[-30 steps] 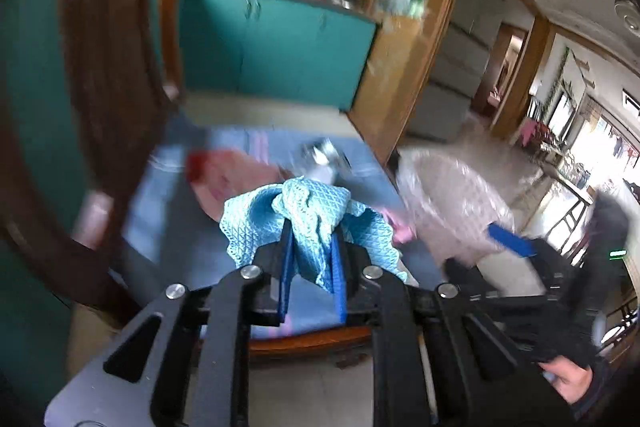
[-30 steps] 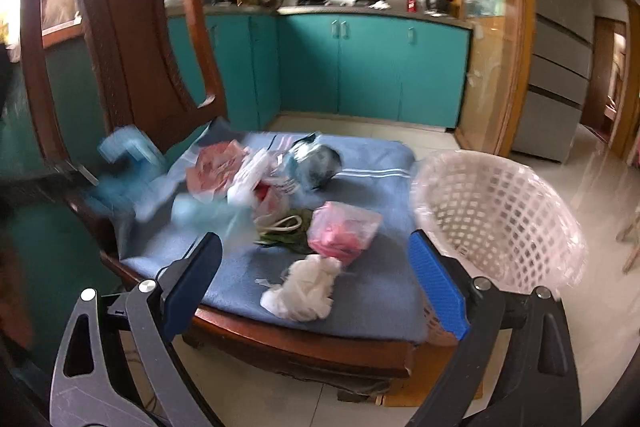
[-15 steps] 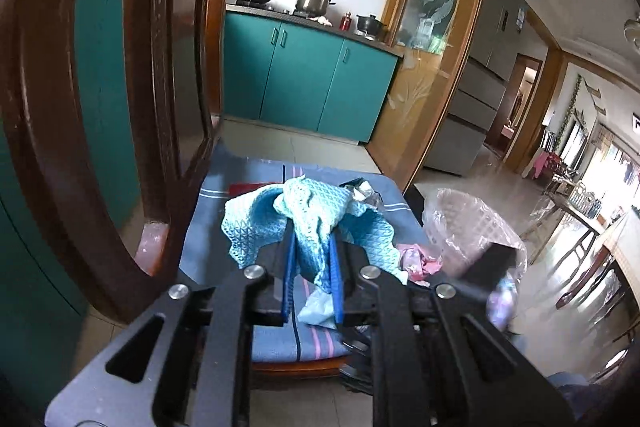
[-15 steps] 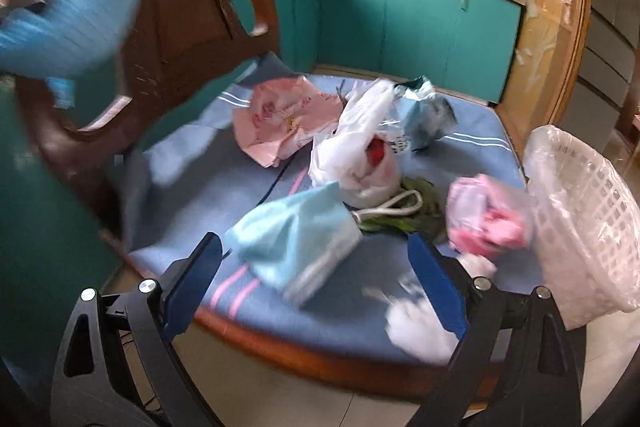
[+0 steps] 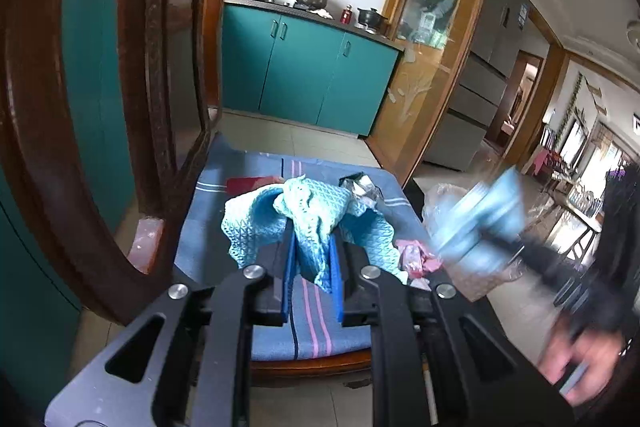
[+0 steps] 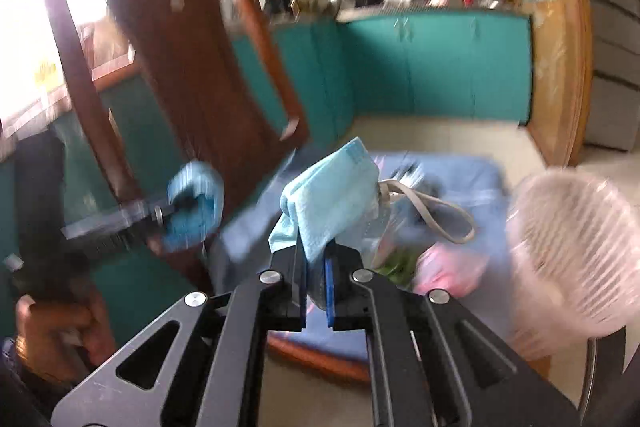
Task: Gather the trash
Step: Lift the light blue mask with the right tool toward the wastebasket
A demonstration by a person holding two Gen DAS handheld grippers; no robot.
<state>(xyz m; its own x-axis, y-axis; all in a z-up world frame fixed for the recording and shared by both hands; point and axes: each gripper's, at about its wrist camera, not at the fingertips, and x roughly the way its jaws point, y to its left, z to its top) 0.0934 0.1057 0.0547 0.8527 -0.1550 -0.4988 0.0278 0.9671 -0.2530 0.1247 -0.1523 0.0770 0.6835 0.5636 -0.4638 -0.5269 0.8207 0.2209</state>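
Carrying the face mask (image 6: 334, 199) across to the white basket (image 6: 576, 255) beside the chair seat's right edge (image 5: 404, 195) called for a steady, level sweep. The right gripper (image 6: 316, 267) was clamped on it, pointing slightly downward; the left gripper (image 5: 312, 267), likewise tilted, pinched a blue cloth (image 5: 304, 211) over the seat.

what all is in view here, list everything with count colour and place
cloth: one, turquoise waffle weave, clamped in the left claw
face mask: one, light blue, clamped in the right claw
basket: one, pale pink lattice, right of the chair seat
cushion: one, blue with stripes, on the chair seat
foil wrapper: one, silver, far side of the cushion
pink bag: one, on the cushion beside the basket
chair: one, dark wood
cabinets: teal, back wall
left claw: shut on the cloth
right claw: shut on the face mask
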